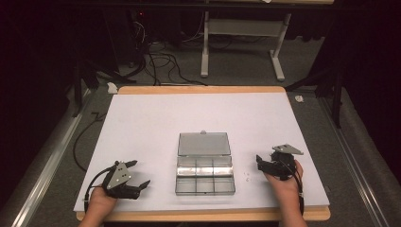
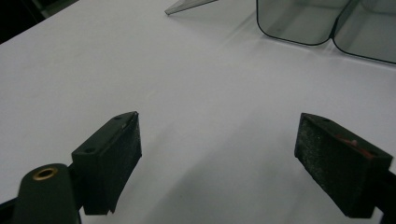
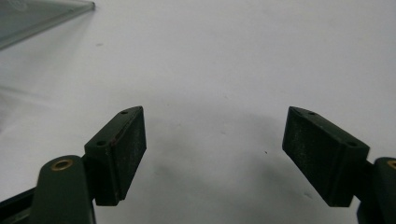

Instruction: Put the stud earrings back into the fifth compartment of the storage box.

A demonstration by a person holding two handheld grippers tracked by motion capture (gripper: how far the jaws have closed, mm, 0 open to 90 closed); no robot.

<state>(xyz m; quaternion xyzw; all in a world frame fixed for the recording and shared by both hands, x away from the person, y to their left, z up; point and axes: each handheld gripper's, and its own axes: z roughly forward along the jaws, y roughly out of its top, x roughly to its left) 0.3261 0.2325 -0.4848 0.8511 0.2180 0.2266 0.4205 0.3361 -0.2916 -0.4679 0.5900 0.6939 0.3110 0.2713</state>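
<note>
Fingers (image 2: pixel 109 163) of the left gripper (image 1: pixel 137 175) are standing wide apart in the left gripper view, gripping nothing, with bare white surface (image 1: pixel 151 118) lying between them. In that view, rounded compartments of the clear plastic box (image 2: pixel 322 23) are showing at the upper right of the frame, well beyond the fingertips.

In the high view, the box (image 1: pixel 204 178) is sitting at the lower middle of the frame with its lid (image 1: pixel 204 144) lying open and flat behind it, and its divided compartments are facing up. It is lying between the two grippers, apart from both.

The left hand (image 1: pixel 100 201) is coming in at the lower left of the frame, holding its gripper low over the surface and angled toward the box. The right hand (image 1: pixel 286 182) is entering at the lower right, with the right gripper (image 1: pixel 261 163) pointing leftward at the box and a grey three-cornered plate (image 1: pixel 287 149) riding on top.

In the right gripper view, the fingers (image 3: pixel 121 156) are also spreading wide and holding nothing, hovering over the white surface, with a corner of the lid (image 3: pixel 42 16) showing at the upper left of the frame. A few tiny specks (image 1: pixel 246 176) are lying on the surface between the box and the right gripper; what they are is unclear.
</note>
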